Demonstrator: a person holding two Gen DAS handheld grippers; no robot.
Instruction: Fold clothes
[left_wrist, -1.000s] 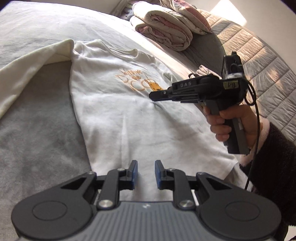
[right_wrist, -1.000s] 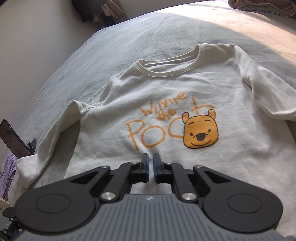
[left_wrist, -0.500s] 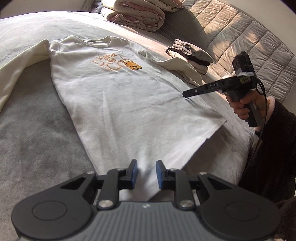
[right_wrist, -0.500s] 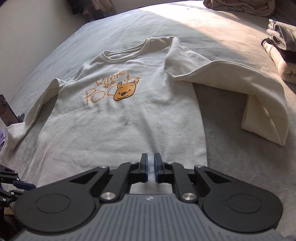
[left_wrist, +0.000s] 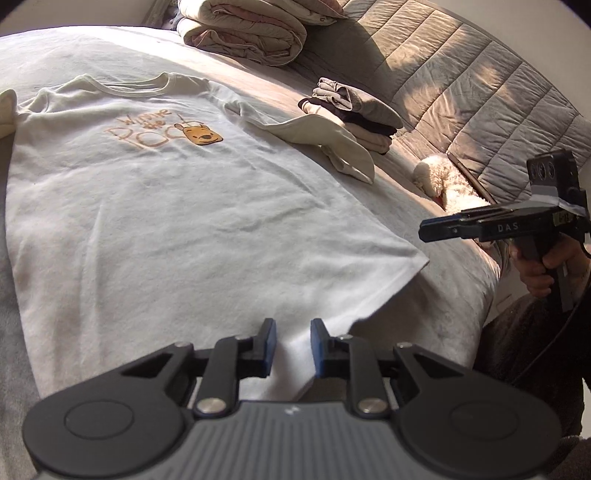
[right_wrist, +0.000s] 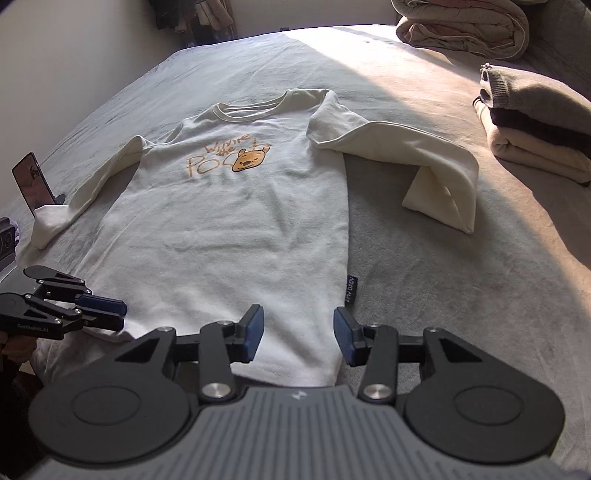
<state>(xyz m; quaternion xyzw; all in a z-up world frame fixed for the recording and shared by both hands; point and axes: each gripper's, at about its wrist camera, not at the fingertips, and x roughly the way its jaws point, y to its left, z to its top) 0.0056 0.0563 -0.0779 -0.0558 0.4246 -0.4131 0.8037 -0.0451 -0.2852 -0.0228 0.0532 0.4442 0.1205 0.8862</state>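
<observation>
Hovering at hem of shirt (right_wrist: 229, 236), spread flat on bed (right_wrist: 461, 295) just ahead of both claws. L claw (left_wrist: 289, 345) part-open, R claw (right_wrist: 298, 334) wide, both gripping nothing. Folding seems barely starting: sleeves, body still to do.

The cream long-sleeved shirt (right_wrist: 236, 229) lies flat, print up, one sleeve (right_wrist: 417, 162) folded back.

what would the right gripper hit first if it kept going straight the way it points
Most likely the hem of the white shirt: the right gripper is open, low over the hem near the shirt's corner. How high it sits above the cloth is unclear.
</observation>
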